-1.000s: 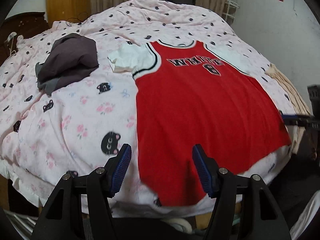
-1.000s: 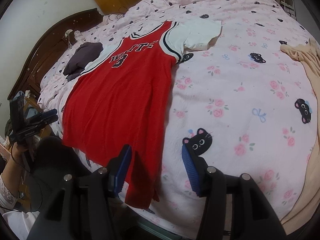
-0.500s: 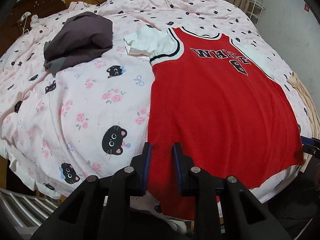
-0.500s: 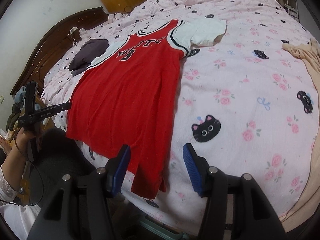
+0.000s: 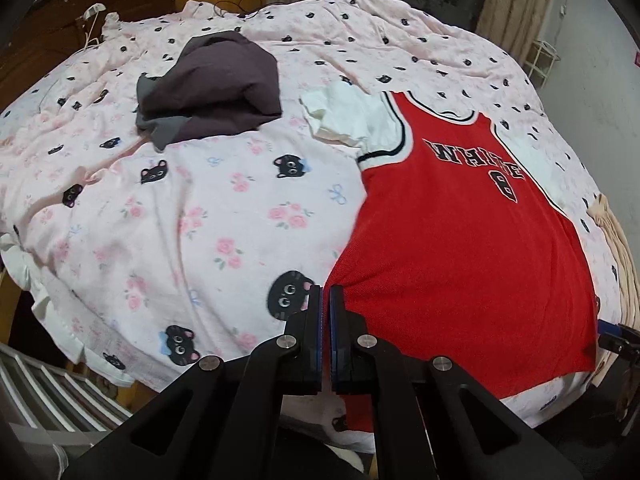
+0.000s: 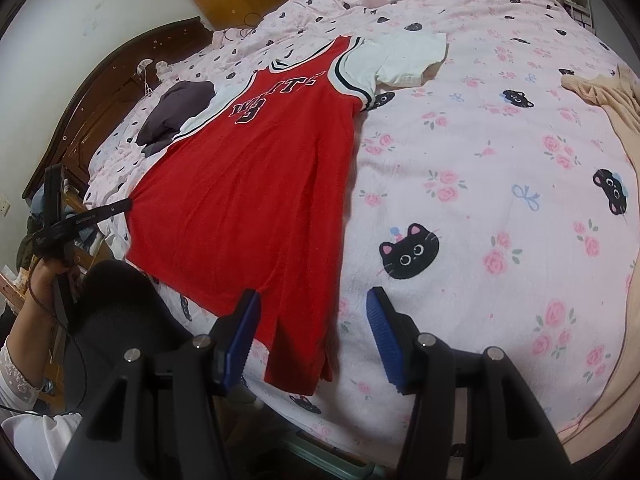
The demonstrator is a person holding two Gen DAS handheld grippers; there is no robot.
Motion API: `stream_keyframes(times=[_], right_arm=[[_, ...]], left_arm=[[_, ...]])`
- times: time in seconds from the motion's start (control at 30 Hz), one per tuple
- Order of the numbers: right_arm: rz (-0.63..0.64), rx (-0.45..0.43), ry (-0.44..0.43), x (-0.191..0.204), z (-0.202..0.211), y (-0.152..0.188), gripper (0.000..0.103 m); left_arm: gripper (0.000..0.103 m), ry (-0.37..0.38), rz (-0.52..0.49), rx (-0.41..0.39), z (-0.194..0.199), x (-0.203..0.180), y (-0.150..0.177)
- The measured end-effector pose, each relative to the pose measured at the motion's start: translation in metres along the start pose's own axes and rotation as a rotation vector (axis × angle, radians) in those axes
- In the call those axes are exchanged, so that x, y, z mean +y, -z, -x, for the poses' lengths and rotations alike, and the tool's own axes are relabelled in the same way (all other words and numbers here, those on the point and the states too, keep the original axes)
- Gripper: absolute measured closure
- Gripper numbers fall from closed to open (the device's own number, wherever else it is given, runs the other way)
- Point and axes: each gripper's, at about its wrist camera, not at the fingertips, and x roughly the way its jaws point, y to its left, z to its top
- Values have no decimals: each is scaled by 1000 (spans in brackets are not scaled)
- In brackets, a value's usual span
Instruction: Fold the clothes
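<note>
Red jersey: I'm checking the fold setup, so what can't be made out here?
- Red jersey hem: left wrist view, hidden behind the left tool.
- Hem corner: right wrist view, drops over the bed edge.
- Chest lettering: right wrist view, creased, unreadable.

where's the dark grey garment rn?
In the left wrist view the dark grey garment lies bunched on the pink quilt, upper left, just left of the red jersey and its white sleeve, near the headboard.

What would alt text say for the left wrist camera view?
The left gripper, its jaws shut, pinches the side edge of a red jersey spread flat on a pink cat-print bedspread. A crumpled dark garment lies farther back.
</note>
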Motion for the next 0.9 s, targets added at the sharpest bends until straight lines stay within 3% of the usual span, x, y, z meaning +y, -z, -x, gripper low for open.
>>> stream_keyframes(times=[0.23, 0.4, 0.63, 0.77, 0.9], right_arm=[[-7, -1, -4, -2, 0, 0, 46], [-9, -4, -8, -4, 2, 1, 46], [4, 3, -23, -2, -1, 4, 45], [13, 4, -30, -1, -1, 5, 41], [16, 5, -31, 0, -3, 6, 40]], left_arm=[[101, -76, -2, 49, -19, 4, 1], [101, -144, -39, -2, -12, -4, -1], [101, -189, -27, 30, -21, 0, -1], [100, -149, -18, 116, -37, 5, -1], [91, -67, 39, 132, -33, 22, -3]])
